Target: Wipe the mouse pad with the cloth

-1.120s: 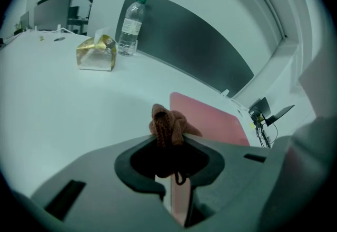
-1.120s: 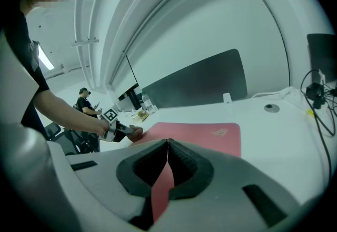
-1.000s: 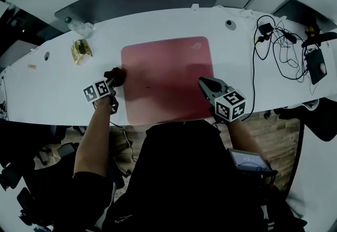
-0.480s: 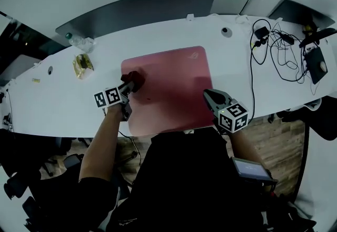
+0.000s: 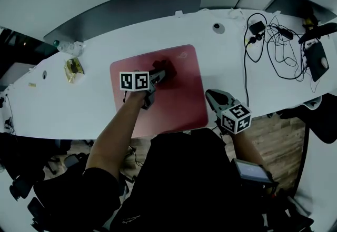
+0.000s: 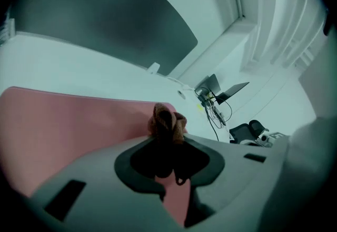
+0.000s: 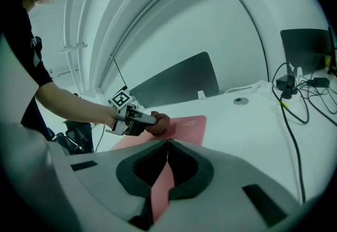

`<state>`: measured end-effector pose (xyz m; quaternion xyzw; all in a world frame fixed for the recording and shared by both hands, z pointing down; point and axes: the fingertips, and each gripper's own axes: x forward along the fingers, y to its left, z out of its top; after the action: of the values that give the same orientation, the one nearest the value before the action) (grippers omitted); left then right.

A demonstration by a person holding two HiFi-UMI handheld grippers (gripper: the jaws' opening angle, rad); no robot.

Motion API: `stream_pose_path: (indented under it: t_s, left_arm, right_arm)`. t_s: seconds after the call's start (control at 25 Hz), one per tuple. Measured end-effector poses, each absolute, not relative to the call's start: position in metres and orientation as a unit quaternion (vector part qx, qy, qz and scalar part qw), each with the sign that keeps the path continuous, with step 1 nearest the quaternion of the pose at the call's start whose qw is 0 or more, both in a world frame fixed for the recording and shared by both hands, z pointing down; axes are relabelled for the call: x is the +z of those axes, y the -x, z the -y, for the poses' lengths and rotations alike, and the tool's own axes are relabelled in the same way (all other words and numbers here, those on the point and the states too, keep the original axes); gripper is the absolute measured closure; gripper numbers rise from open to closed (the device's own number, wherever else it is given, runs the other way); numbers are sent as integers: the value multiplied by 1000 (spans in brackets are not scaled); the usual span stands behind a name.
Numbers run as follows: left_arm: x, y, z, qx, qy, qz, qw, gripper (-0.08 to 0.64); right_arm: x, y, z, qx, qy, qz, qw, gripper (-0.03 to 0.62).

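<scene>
A red mouse pad (image 5: 174, 104) lies on the white desk (image 5: 95, 104). My left gripper (image 5: 162, 74) is over the pad's far middle, shut on a bunched brown cloth (image 5: 167, 68) that rests on the pad. In the left gripper view the cloth (image 6: 167, 120) sticks out between the jaw tips above the pad (image 6: 63, 123). My right gripper (image 5: 211, 96) is by the pad's right edge, shut, with nothing seen between its jaws. The right gripper view shows the closed jaws of the right gripper (image 7: 167, 144), the pad (image 7: 187, 123) and the left gripper (image 7: 138, 119) with the cloth (image 7: 159, 123).
Tangled black cables (image 5: 268, 41) and a black device (image 5: 317, 62) lie at the desk's right end. A yellow packet (image 5: 72, 68) and a bottle (image 5: 66, 46) sit at the far left. A grey partition (image 5: 126, 7) stands behind the desk.
The left gripper has carried the cloth from the pad's left edge rightward across to its far middle. The right gripper has shifted a little along the pad's right side.
</scene>
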<state>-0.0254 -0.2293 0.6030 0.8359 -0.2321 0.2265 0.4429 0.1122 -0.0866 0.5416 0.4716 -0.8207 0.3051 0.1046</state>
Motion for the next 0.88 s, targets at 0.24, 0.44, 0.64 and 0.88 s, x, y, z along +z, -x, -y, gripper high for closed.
stream_pose_path:
  t_s: [0.24,0.44,0.64,0.88]
  left_arm:
    - [609,-48,250,224,-838,225,444,469]
    - [613,-95,266,202,-833,237,458,469]
    - [625,-107,275,200,-814,283,466,469]
    - [637,-91,278,210,-799,320,464,471]
  right_arm:
    - [545,-137,80,318,-480,812,95,566]
    - [548,-161,79,325,-492,803,87,566]
    - [550,-177,81,332,-501,796,75,566]
    - [550,-178,89,331,-497,798,78,566]
